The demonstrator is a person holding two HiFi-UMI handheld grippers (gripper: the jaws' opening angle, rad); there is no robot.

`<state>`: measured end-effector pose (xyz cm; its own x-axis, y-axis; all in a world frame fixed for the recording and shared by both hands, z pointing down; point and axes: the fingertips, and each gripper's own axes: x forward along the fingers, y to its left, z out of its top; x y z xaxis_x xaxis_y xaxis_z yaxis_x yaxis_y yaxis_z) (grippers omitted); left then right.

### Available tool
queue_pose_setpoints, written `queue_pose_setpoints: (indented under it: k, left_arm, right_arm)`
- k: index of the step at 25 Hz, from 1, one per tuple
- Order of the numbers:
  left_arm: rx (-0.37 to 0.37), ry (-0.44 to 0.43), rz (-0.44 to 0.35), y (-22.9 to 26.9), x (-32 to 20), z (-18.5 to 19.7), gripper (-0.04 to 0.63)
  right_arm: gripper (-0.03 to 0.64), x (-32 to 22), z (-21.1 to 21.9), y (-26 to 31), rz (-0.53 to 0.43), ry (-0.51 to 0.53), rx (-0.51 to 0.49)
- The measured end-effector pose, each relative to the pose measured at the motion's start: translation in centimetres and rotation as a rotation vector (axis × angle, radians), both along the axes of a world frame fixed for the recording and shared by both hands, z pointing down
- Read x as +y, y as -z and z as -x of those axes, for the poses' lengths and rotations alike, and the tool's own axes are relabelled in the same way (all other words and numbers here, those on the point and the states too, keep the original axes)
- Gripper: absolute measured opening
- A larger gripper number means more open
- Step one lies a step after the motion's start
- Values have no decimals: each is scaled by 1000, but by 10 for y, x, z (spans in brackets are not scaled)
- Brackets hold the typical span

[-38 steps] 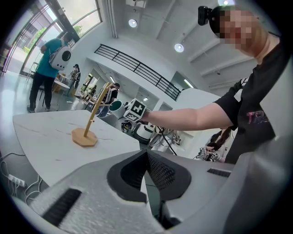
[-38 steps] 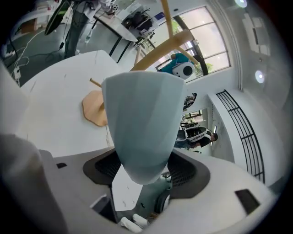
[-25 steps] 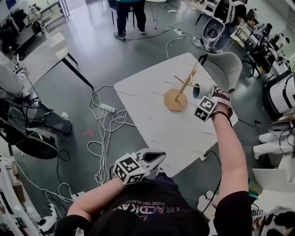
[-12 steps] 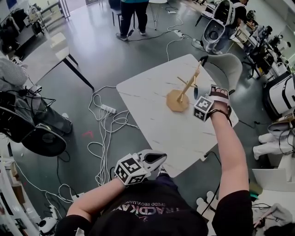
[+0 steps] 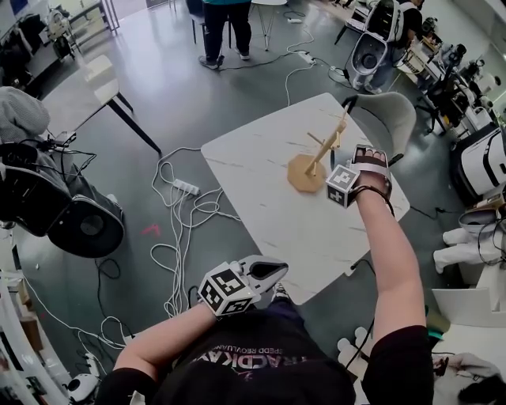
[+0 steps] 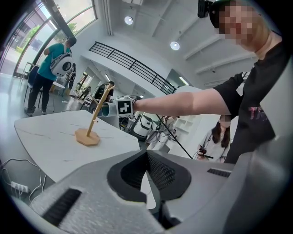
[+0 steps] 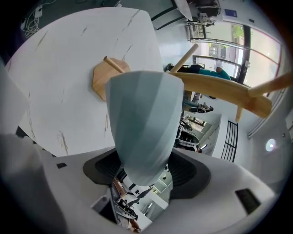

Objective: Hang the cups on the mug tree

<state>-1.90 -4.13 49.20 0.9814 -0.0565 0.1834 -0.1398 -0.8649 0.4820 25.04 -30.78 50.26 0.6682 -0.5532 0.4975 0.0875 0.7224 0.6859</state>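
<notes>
A wooden mug tree (image 5: 317, 152) stands on the far right part of a white marble-look table (image 5: 261, 182). My right gripper (image 5: 345, 162) is right beside the tree's branches, shut on a pale blue cup (image 7: 142, 123). In the right gripper view the cup fills the jaws, with a branch (image 7: 215, 89) just behind its rim and the tree's base (image 7: 103, 80) further back. The left gripper view shows the cup (image 6: 108, 109) close against the stem (image 6: 98, 109). My left gripper (image 5: 277, 270) hangs off the table's near edge, shut and holding nothing.
A grey chair (image 5: 387, 115) stands behind the table's far right corner. Cables and a power strip (image 5: 183, 187) lie on the floor to the left. A person (image 5: 225, 24) stands far back. Another table (image 5: 79, 91) and dark equipment (image 5: 79, 225) are at left.
My right gripper has carried the cup a little left, closer in against the mug tree; the cup no longer shows in the head view. The left gripper has stayed put.
</notes>
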Motion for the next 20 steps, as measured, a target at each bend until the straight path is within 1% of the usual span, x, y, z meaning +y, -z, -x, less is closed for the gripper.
queue_pose_setpoints:
  k: [9,14,20]
  left_arm:
    - [-6,-54,-3,-3,2,-11,-3]
    - [-2,-61,1,-1,3,-11,-3]
    - [0,-63,6,-2,3,-11,-3]
  right_arm:
    - [311,-1,4,-6,16,-17,36]
    - [311,2,6,-6,19,-40,33]
    - [311,4,5,-4,19,-44,27]
